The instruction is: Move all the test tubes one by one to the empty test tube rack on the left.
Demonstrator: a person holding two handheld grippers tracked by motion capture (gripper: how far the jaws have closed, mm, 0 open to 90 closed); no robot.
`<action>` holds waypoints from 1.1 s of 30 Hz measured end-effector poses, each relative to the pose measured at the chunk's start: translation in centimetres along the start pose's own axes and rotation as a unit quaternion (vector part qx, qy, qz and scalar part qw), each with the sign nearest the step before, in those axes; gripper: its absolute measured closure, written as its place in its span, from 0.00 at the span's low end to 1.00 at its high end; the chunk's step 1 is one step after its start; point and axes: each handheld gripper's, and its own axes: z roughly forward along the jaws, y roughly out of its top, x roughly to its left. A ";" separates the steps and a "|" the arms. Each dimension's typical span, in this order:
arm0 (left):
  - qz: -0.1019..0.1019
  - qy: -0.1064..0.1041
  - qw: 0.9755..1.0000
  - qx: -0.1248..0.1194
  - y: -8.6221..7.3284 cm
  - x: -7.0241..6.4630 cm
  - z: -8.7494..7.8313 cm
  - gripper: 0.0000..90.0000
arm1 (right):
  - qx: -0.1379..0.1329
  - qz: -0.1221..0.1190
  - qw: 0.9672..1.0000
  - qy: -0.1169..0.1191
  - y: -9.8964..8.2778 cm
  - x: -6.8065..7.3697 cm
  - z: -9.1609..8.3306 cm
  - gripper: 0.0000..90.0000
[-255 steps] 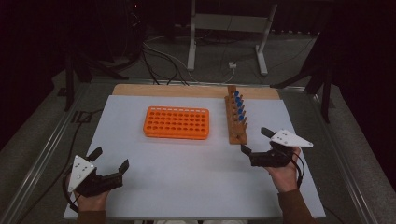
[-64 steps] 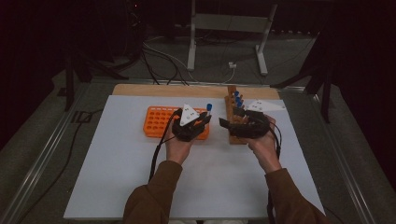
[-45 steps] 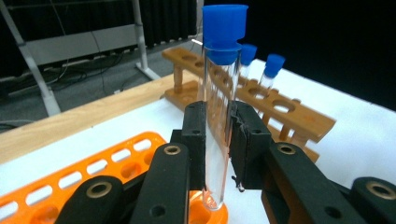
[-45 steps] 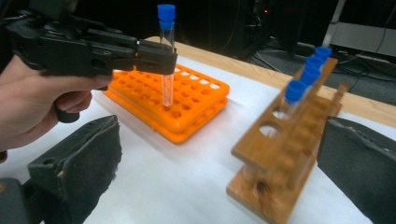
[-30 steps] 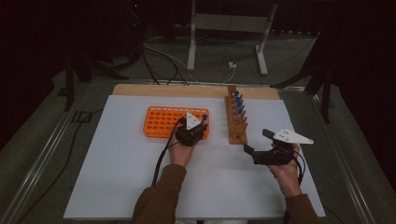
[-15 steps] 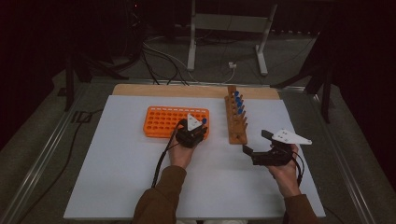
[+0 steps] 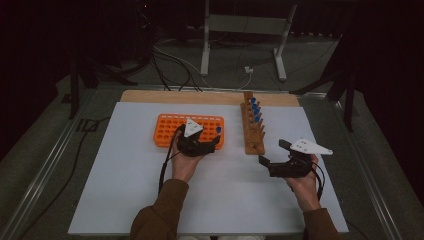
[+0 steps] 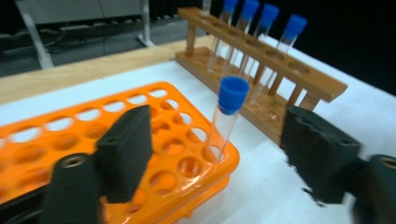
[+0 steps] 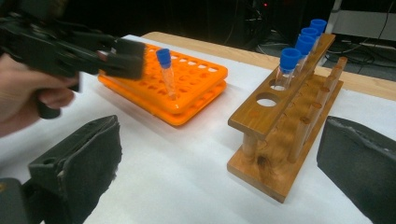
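A clear tube with a blue cap (image 8: 226, 116) stands tilted in a corner hole of the orange rack (image 8: 70, 140). My left gripper (image 8: 219, 140) is open around it; its jaws have just been opening and the pads stand clear of the glass. From above, the left gripper (image 7: 214, 142) hovers at the orange rack's (image 7: 170, 131) right end beside the blue cap (image 7: 218, 129). My right gripper (image 7: 272, 152) is open and holds nothing, just in front of the wooden rack (image 7: 252, 132). The right gripper view shows the tube (image 9: 166, 70) and the left gripper (image 9: 126, 58).
Several blue-capped tubes (image 9: 289, 60) stand in the far holes of the wooden rack (image 9: 285, 121); its near holes are vacant. A white mat (image 7: 125, 190) covers the table, with a wooden strip (image 7: 200, 97) along the far edge. Cables trail from both grippers.
The left gripper's jaws have opened and let go of the tube, which now stands in the orange rack. The left hand has drawn back and risen a little. The right hand has not moved.
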 end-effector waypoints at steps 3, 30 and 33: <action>-0.005 0.013 1.000 0.000 0.3 0.5 -1.6 0.17 | 0.000 0.001 1.000 0.000 0.0 0.0 0.0 0.00; 0.007 0.058 0.998 -0.026 -2.8 3.5 -13.5 0.01 | 0.001 0.001 1.000 -0.012 0.3 0.3 0.0 0.00; 0.002 0.061 0.998 -0.032 -3.4 3.7 -14.4 0.01 | 0.003 -0.003 1.000 -0.017 0.6 0.3 0.0 0.00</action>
